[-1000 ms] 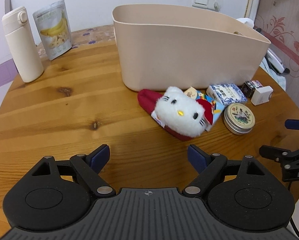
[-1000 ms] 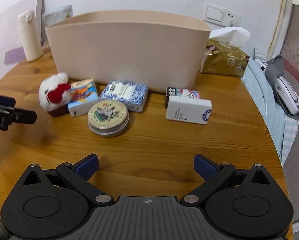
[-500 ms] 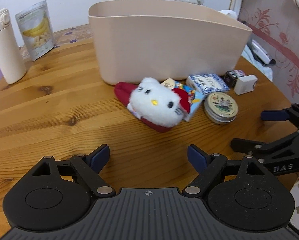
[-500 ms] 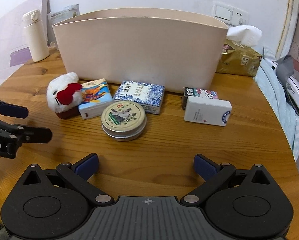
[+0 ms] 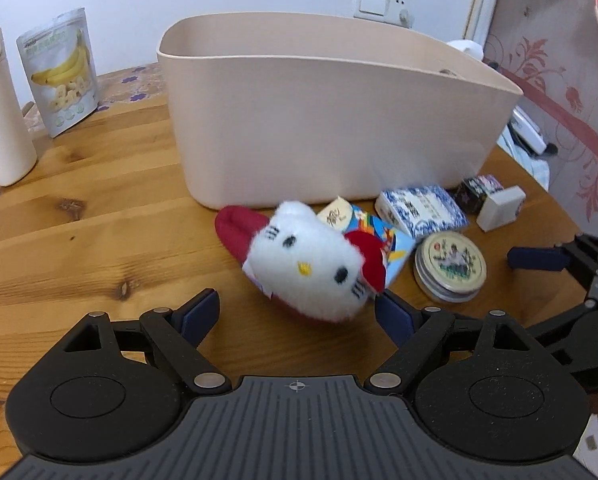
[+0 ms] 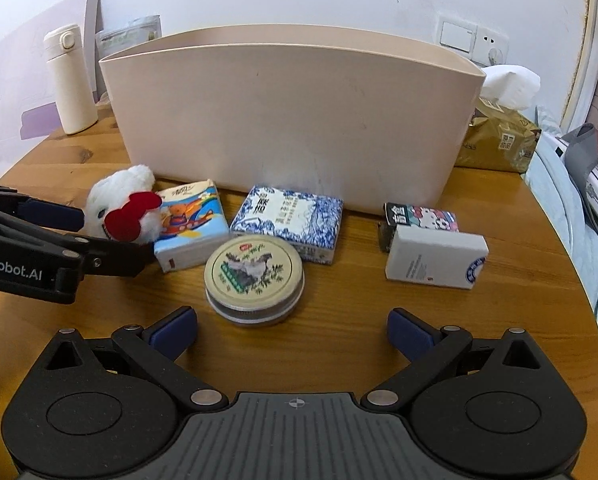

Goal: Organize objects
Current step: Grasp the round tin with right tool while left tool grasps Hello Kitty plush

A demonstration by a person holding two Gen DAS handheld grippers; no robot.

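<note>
Wooden worktop carries my beige bin, standing upright at the back. In front of it, a row: white cat plush with red bow far left, cartoon tissue pack touching it, blue-white box, white box, round tin nearest. My left gripper fingers released, spread just short of the plush. My right gripper fingers released, empty, just short of the tin.

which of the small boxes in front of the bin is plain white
The white box at the far right of the row, lying just in front of the dark cartoon-print box. The blue-and-white patterned box and the colourful tissue pack are both covered in print.
</note>
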